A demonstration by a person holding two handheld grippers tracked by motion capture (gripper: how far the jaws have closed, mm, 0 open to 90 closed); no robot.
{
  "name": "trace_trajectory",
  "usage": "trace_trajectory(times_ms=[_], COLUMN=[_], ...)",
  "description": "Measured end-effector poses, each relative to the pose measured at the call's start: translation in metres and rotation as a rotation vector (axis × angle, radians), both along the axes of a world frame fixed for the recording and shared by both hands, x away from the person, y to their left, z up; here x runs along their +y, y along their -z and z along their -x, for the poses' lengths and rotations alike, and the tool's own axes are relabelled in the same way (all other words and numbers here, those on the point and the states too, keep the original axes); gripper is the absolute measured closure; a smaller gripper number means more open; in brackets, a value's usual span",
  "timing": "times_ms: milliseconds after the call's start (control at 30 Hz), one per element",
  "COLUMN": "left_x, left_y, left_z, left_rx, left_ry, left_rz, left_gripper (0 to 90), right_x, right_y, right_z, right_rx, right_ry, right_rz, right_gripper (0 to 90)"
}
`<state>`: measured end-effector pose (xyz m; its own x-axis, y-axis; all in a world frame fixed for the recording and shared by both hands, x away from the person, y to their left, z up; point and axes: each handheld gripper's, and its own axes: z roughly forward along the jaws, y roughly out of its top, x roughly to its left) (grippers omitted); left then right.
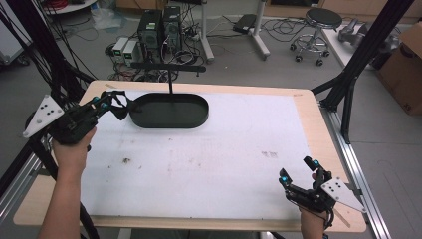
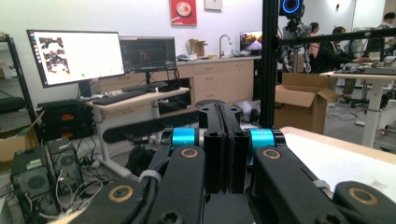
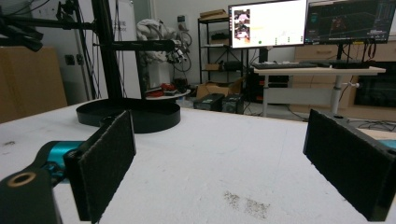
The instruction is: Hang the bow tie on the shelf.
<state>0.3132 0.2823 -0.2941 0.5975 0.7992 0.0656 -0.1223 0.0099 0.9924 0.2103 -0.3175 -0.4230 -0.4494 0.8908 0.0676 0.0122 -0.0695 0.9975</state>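
Observation:
A black stand with an oval tray base (image 1: 169, 110), a thin post and a crossbar (image 1: 168, 66) sits at the back left of the white-covered table (image 1: 224, 149). My left gripper (image 1: 121, 105) hovers at the base's left end, its jaws pressed together; in the left gripper view the left gripper (image 2: 223, 112) shows nothing I can make out between the jaws, with the crossbar (image 2: 140, 128) beyond. My right gripper (image 1: 294, 167) rests low near the table's front right corner, open. In the right gripper view the right gripper (image 3: 219, 158) has wide-apart pads and the base (image 3: 128, 116) lies far ahead.
Black frame struts (image 1: 358, 55) rise at the table's right and left sides. Computer towers (image 1: 159, 30), cables and a stool (image 1: 318, 30) stand on the floor behind. A cardboard box (image 1: 405, 69) is at the far right. Faint smudges (image 1: 268, 154) mark the sheet.

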Motion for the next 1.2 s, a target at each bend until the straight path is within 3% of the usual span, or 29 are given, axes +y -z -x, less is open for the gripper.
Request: trace_trajectory(times_ms=[133, 300, 867, 1033, 1200], left_x=[-0.005, -0.013, -0.010, -0.004, 0.003], left_y=[-0.010, -0.015, -0.008, 0.001, 0.008], left_z=[-0.013, -0.031, -0.096, -0.122, -0.134], left_rx=[-0.027, -0.028, -0.060, -0.059, -0.066], left_ry=[0.019, 0.039, 0.068, 0.079, 0.072], left_rz=[-0.001, -0.026, -0.029, -0.005, 0.012], left_gripper=[88.2, 88.2, 88.2, 88.2, 88.2], right_x=[0.001, 0.001, 0.006, 0.010, 0.011], right_y=[0.001, 0.001, 0.000, -0.003, -0.006], right_z=[-0.002, -0.002, -0.007, -0.006, -0.005], right_rx=[-0.001, 0.000, 0.001, -0.001, -0.013], right_ry=[-0.004, -0.009, -0.041, -0.045, -0.047], right_rz=[0.011, 0.011, 0.020, 0.025, 0.028], right_gripper=[8.3, 8.3, 8.3, 8.2, 8.3])
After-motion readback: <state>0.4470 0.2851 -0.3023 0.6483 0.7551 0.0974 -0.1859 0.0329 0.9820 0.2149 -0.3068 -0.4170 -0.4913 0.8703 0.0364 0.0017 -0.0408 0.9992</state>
